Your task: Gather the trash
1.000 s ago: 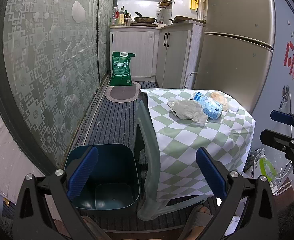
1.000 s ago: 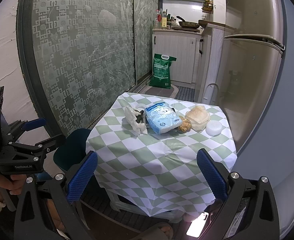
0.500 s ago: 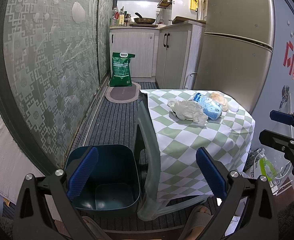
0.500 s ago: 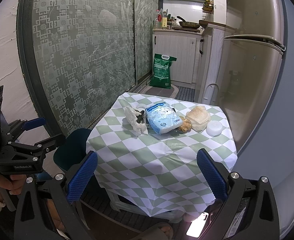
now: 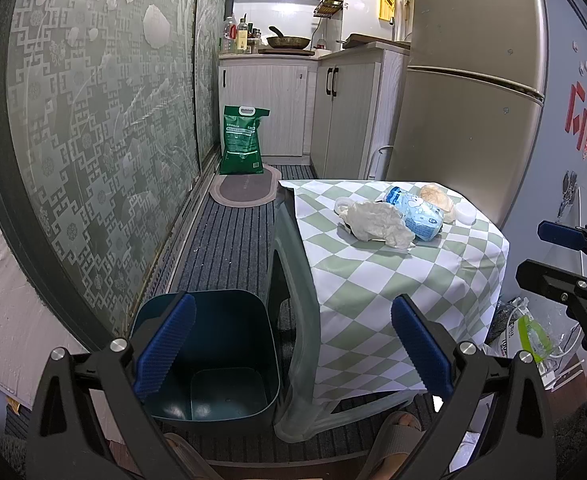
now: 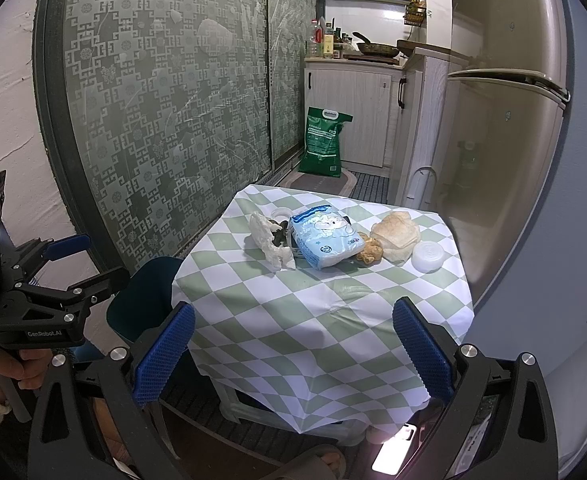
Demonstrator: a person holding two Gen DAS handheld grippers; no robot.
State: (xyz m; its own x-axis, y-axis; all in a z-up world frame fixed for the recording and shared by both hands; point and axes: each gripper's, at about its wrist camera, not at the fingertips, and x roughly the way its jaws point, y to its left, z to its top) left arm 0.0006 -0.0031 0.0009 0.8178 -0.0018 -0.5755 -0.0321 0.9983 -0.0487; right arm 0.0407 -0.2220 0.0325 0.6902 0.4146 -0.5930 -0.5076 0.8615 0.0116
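Observation:
Trash lies on the small table's green-checked cloth (image 6: 313,312): a crumpled white plastic bag (image 6: 271,246), a blue snack packet (image 6: 325,236), a tan crumpled wrapper (image 6: 397,232), a brown lump (image 6: 369,252) and a white lid (image 6: 427,256). The left wrist view shows the same white bag (image 5: 377,220) and blue packet (image 5: 417,216). A dark teal bin (image 5: 205,360) stands on the floor left of the table, with nothing seen inside. My left gripper (image 5: 293,344) is open above the bin. My right gripper (image 6: 293,352) is open at the table's near edge. Neither holds anything.
A fridge (image 5: 465,120) stands right behind the table, and a patterned glass sliding door (image 5: 93,140) runs along the left. A green sack (image 5: 241,140) and an oval mat (image 5: 245,190) lie down the corridor. Packets (image 5: 533,332) sit on the floor to the right. A person's sandalled foot (image 5: 397,432) is below.

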